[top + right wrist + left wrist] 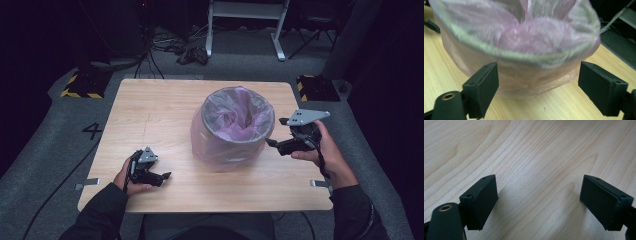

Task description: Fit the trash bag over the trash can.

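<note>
A round bin [235,131] lined with a pink plastic bag stands on the wooden table [150,110], right of its middle. My right gripper [272,143] hovers just right of the bin, open, pointing at its side. In the right gripper view the bin [524,50] sits close ahead between the spread jaws, with the bag's rim folded over its edge. My left gripper [165,176] rests low near the table's front left, open, with nothing in it. In the left gripper view its fingers [482,202] frame bare wood [536,157].
Beyond the table is grey carpet with cables [170,47], a white frame leg [277,45] and yellow-black striped bases [82,85]. Metal brackets [87,184] stick out at the table's front corners.
</note>
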Motion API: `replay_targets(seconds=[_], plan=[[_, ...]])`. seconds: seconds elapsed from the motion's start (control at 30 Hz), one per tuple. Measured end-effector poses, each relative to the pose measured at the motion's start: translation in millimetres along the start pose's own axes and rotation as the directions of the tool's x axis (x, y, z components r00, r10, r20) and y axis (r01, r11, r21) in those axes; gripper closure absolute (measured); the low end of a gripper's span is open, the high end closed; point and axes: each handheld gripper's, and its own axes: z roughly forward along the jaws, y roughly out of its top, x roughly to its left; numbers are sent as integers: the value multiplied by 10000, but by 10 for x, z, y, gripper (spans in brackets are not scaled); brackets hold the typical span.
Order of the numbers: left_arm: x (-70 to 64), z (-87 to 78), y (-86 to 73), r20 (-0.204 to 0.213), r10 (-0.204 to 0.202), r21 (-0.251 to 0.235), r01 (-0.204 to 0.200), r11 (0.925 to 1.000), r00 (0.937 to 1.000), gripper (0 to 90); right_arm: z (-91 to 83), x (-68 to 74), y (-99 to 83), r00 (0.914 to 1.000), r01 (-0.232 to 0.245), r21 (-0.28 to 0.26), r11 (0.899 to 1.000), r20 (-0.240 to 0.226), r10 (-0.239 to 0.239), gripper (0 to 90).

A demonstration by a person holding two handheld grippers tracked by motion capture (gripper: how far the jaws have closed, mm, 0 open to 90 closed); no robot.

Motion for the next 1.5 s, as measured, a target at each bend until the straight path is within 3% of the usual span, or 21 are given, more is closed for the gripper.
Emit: replay_targets(seconds=[0.5,1.13,1.5], plan=[[-2,-1,0,-9,-8,1,8,10000,10000,145,219,85,-335,9999,99,956,9954,-53,-95,171],[-1,0,-1,-7,-26,2,26,10000,10000,145,543,180,-754,9990,366,2412,9698,-342,-292,180],[-4,0,-1,-7,-43,-6,43,10000,10000,145,663,207,-1158,9973,-478,2241,9734,-428,589,181]])
